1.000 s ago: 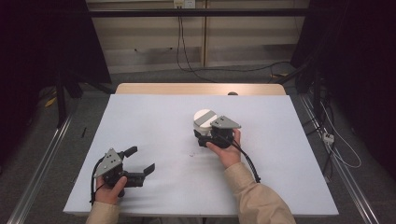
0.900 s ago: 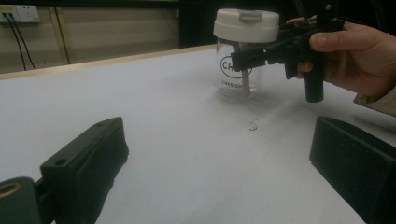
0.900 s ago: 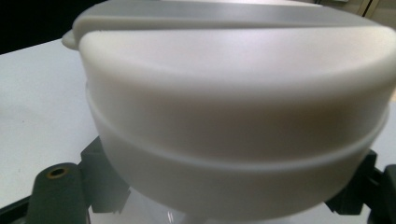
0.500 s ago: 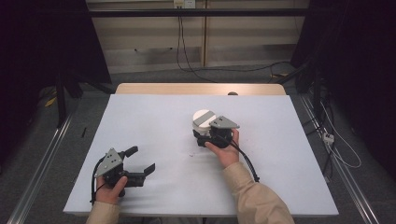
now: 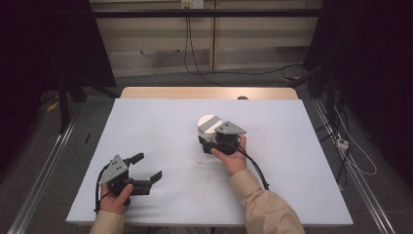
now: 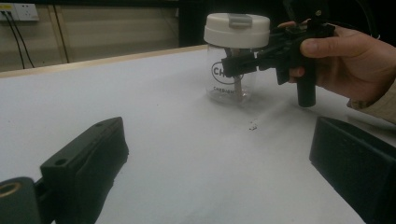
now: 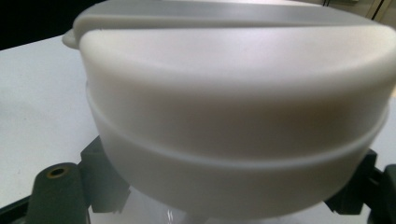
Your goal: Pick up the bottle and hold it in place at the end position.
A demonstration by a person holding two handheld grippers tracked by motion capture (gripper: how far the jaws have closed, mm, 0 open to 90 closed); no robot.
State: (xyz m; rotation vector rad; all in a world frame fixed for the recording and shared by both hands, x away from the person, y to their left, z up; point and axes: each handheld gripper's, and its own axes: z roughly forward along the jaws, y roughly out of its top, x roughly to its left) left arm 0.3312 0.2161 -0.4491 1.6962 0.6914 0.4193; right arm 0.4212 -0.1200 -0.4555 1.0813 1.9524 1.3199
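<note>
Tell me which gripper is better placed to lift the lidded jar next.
Right, most likely. The right gripper is already closed around the clear jar just under its white lid, while the left gripper sits open near the table's front edge, well apart from it.

In the high view, we see the jar (image 5: 208, 127) partly covered by the right gripper (image 5: 210, 141) and its grey plate, so the glass body stays out of sight. The printed lettering on the jar (image 6: 232, 70) is crossed by the black fingers (image 6: 243, 61), and we cannot read it whole. In the right gripper view the lid (image 7: 233, 93) runs past the frame's edges. A tiny dark speck (image 6: 252, 126) on the table (image 6: 187, 154) is too small to identify.
</note>
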